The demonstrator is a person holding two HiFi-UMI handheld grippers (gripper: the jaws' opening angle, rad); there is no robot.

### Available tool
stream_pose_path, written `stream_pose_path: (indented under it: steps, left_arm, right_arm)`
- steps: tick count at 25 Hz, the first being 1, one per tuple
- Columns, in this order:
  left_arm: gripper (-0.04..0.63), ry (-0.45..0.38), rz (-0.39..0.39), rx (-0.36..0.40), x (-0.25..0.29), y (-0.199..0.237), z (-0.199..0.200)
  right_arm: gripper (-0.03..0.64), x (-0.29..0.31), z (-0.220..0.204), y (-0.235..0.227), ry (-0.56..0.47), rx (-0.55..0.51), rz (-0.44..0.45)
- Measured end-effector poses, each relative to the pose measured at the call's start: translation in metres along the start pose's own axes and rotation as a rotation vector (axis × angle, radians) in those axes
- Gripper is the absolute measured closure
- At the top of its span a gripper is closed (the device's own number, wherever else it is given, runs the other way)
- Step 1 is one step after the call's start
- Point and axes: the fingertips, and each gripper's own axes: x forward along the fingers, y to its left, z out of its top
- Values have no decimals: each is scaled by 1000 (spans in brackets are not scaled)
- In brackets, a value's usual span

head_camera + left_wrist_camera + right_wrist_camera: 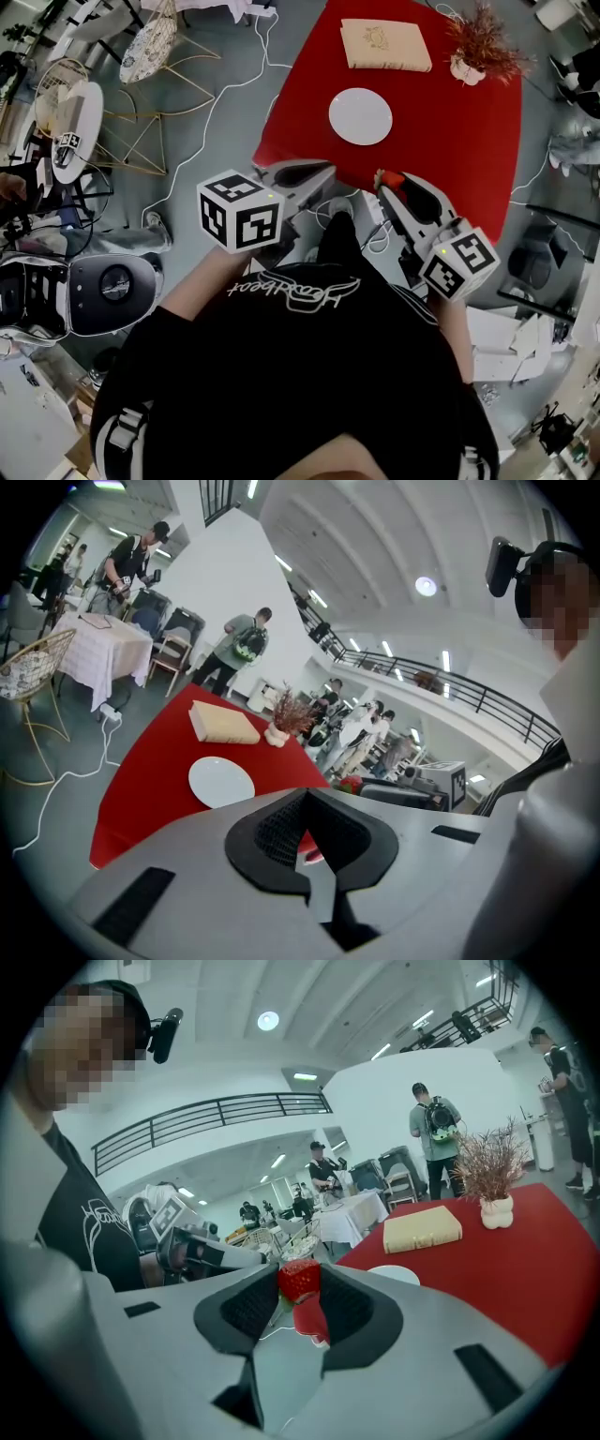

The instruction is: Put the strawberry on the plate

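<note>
A red strawberry [299, 1279] is pinched between the pads of my right gripper [300, 1283], which is shut on it. From the head view the strawberry [389, 177] hangs at the near edge of the red table [450, 141]. The white plate [360, 116] lies empty on the table a little beyond it, and in the left gripper view the plate [221, 782] lies ahead to the left. My left gripper [314, 176] hovers by the same table edge, left of the right one. Its jaw tips meet with nothing held [305, 799].
A tan book [385, 45] and a small white vase of dried red twigs [469, 67] stand at the far side of the table. White cables [216, 103] and wire chairs [141, 56] are on the floor to the left. Several people stand in the background.
</note>
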Motion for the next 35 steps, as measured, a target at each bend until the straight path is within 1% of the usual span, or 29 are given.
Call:
stream_pose_path:
  steps: [10,20,29,35]
  left_arm:
    - [589,3,30,-54,32,32,20]
    - [589,15,59,-115,61,70,27]
    - [589,48,84,-169,81,103,22]
    - [588,72,96,-193,92,119,22]
  right_arm:
    - [502,32,20,-43,34,-18,27]
    - [502,71,38,-80,59,-35,69]
    - [502,112,39,-108,103,-75,95]
    - [502,136,23,-132,154,-79,96]
